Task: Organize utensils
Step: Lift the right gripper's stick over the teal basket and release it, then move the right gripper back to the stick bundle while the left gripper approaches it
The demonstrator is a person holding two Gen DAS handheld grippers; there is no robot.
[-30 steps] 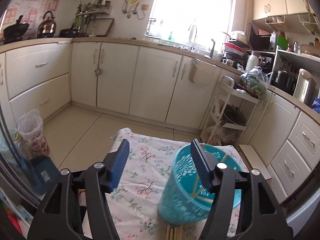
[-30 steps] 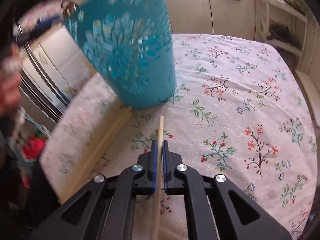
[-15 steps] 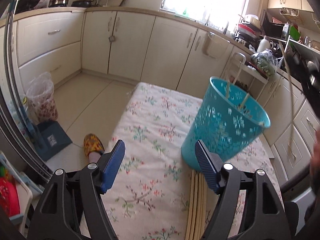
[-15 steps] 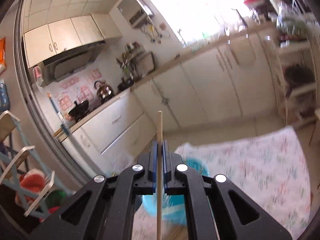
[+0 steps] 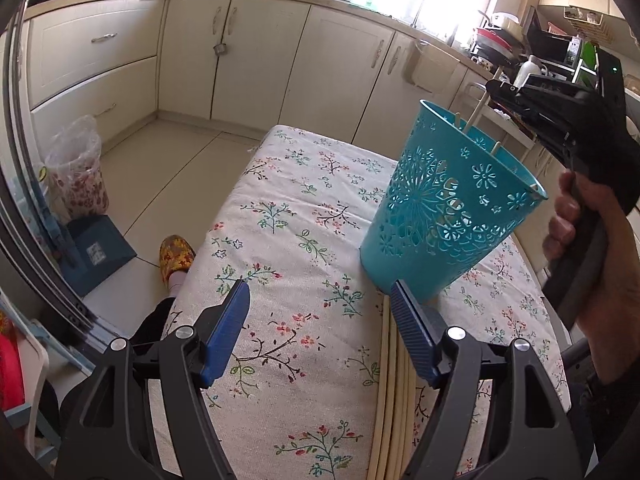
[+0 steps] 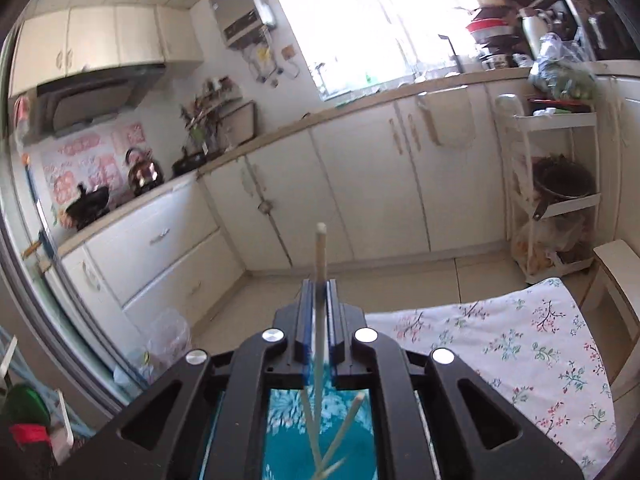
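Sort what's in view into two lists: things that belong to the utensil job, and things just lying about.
Job:
- teal perforated plastic bin
- wooden chopstick held in the right gripper
- row of loose wooden chopsticks on the floral cloth
- open left gripper

Lying about:
- copper kettle
- white shelf cart
- yellow patterned slipper

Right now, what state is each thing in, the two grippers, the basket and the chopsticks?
Left gripper: open, empty.
Right gripper: shut on a chopstick.
Teal basket: upright on the floral cloth, chopsticks inside.
Chopstick bundle: lying flat on the cloth.
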